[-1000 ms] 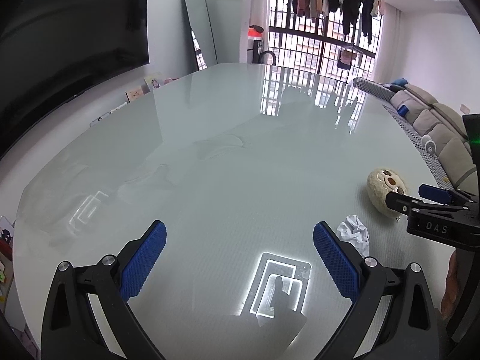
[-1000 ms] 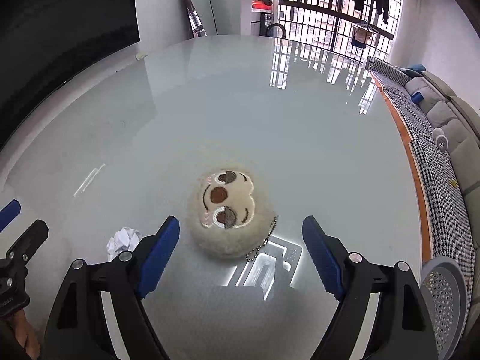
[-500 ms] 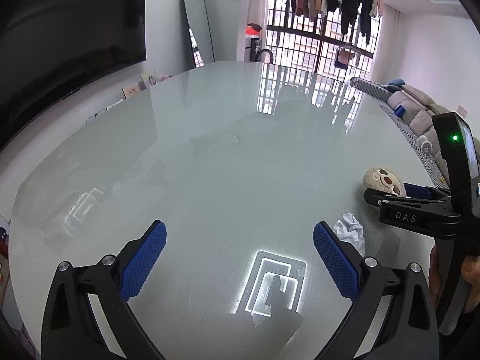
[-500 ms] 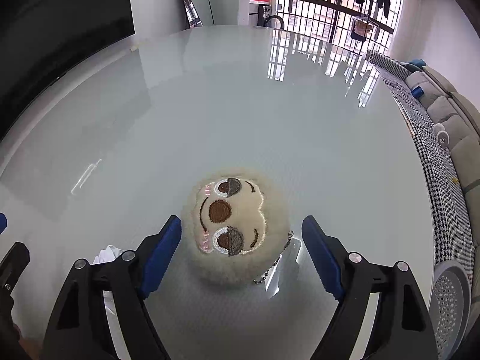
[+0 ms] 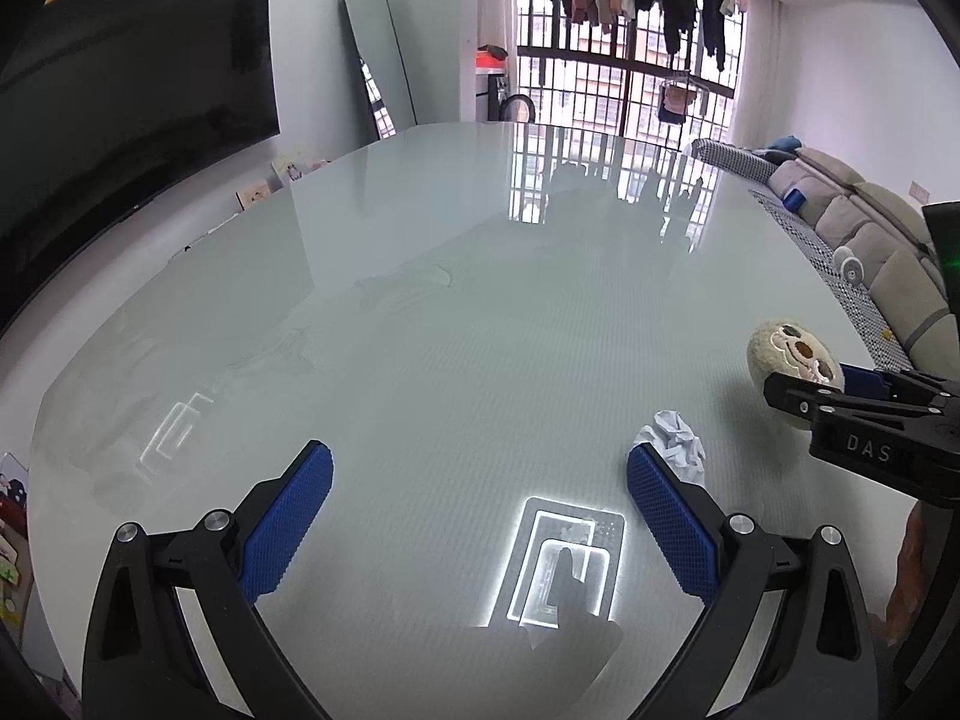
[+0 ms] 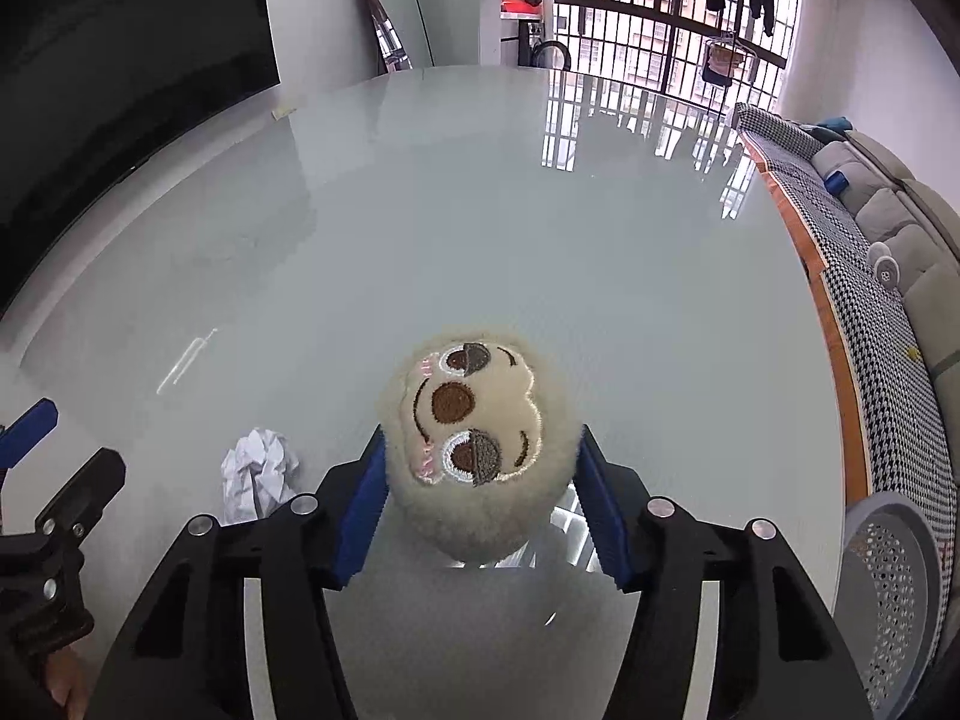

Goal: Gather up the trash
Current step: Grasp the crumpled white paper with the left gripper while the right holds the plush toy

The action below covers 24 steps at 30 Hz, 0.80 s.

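Observation:
A crumpled white paper ball (image 5: 675, 443) lies on the glossy pale table (image 5: 456, 312), just beyond my left gripper's right fingertip; it also shows in the right wrist view (image 6: 259, 468). My left gripper (image 5: 480, 498) is open and empty above the table. My right gripper (image 6: 480, 498) is shut on a round cream plush sloth head (image 6: 474, 444), its blue pads pressing both sides. The plush also shows in the left wrist view (image 5: 792, 363), held by the right gripper (image 5: 807, 387) at the right edge.
A perforated grey waste bin (image 6: 894, 588) stands off the table's right edge, low right. A checkered bench and grey sofa (image 6: 888, 252) run along the right. A dark TV (image 5: 120, 120) and a leaning mirror (image 5: 378, 66) stand at the left and back.
My right gripper moved forward around the plush head and closed on it. My left gripper stayed open; its view tilted slightly upward.

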Available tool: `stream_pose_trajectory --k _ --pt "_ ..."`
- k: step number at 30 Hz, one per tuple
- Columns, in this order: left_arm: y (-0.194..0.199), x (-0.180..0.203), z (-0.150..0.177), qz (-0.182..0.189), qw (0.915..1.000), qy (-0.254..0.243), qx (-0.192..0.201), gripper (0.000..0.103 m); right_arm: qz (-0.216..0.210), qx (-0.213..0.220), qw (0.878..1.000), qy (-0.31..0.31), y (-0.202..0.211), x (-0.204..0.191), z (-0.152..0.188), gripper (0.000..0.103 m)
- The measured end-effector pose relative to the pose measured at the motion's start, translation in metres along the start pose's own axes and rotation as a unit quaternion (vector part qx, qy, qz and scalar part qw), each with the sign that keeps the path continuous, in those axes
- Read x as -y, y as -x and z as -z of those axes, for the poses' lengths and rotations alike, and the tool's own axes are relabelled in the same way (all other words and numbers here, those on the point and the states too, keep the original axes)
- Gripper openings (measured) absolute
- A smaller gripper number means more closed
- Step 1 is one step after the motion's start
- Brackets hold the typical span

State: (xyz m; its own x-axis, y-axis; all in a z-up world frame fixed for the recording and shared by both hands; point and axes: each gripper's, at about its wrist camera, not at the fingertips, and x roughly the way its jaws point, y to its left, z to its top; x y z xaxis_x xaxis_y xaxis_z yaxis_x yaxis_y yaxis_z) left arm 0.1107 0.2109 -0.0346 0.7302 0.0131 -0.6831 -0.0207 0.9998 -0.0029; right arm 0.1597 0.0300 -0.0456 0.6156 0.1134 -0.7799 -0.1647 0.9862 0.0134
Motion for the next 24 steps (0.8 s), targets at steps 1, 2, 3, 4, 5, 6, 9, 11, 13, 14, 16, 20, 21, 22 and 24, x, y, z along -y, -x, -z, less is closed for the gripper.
stream_pose_trajectory --k 1,2,3,4,5,6,9,11,13,14,16,20,21,22,24 --pt "-0.001 0.003 0.000 0.005 1.0000 0.000 -0.004 0.097 0.000 0.001 1.000 -0.002 0.006 0.003 0.005 0.057" --pt "-0.002 0.005 0.000 0.009 0.9999 -0.001 -0.007 0.097 0.000 0.003 1.000 -0.005 0.010 0.006 0.008 0.057" --pt "-0.004 0.008 0.000 0.013 0.9998 -0.003 -0.011 0.097 0.000 0.004 1.000 -0.009 0.015 0.010 0.011 0.057" --pt "-0.005 0.012 0.000 0.016 0.9998 -0.005 -0.014 0.097 0.001 0.005 1.000 -0.014 0.020 0.015 0.016 0.057" --pt "-0.006 0.016 -0.001 0.018 0.9997 -0.008 -0.016 0.097 0.001 0.003 1.000 -0.020 0.023 0.021 0.020 0.057" --pt "-0.007 0.020 -0.001 0.020 0.9996 -0.011 -0.019 0.097 0.000 0.002 1.000 -0.025 0.026 0.025 0.024 0.057" --pt "-0.010 0.032 -0.001 0.026 0.9991 -0.017 -0.028 0.097 -0.003 0.000 0.999 -0.040 0.036 0.043 0.038 0.057" --pt "-0.014 0.040 -0.002 0.028 0.9988 -0.021 -0.035 0.097 -0.001 0.000 0.999 -0.047 0.039 0.050 0.046 0.057" --pt "-0.021 0.048 -0.002 0.027 0.9984 -0.022 -0.045 0.097 -0.002 0.001 0.998 -0.055 0.044 0.060 0.052 0.057" --pt "-0.025 0.050 -0.002 0.026 0.9983 -0.021 -0.048 0.097 -0.005 0.002 0.998 -0.060 0.047 0.064 0.054 0.057" --pt "-0.031 0.055 -0.002 0.023 0.9979 -0.018 -0.057 0.097 -0.007 0.005 0.998 -0.064 0.051 0.070 0.058 0.057" --pt "-0.038 0.062 0.002 0.018 0.9975 -0.018 -0.066 0.096 -0.013 0.008 0.997 -0.073 0.056 0.078 0.063 0.057" --pt "-0.039 0.064 0.002 0.019 0.9975 -0.017 -0.066 0.096 -0.015 0.008 0.997 -0.075 0.056 0.079 0.064 0.057" --pt "-0.039 0.065 0.003 0.018 0.9975 -0.018 -0.065 0.095 -0.016 0.009 0.997 -0.077 0.057 0.081 0.064 0.057" --pt "-0.040 0.068 0.003 0.014 0.9976 -0.022 -0.065 0.089 -0.019 0.009 0.997 -0.079 0.057 0.080 0.065 0.057"
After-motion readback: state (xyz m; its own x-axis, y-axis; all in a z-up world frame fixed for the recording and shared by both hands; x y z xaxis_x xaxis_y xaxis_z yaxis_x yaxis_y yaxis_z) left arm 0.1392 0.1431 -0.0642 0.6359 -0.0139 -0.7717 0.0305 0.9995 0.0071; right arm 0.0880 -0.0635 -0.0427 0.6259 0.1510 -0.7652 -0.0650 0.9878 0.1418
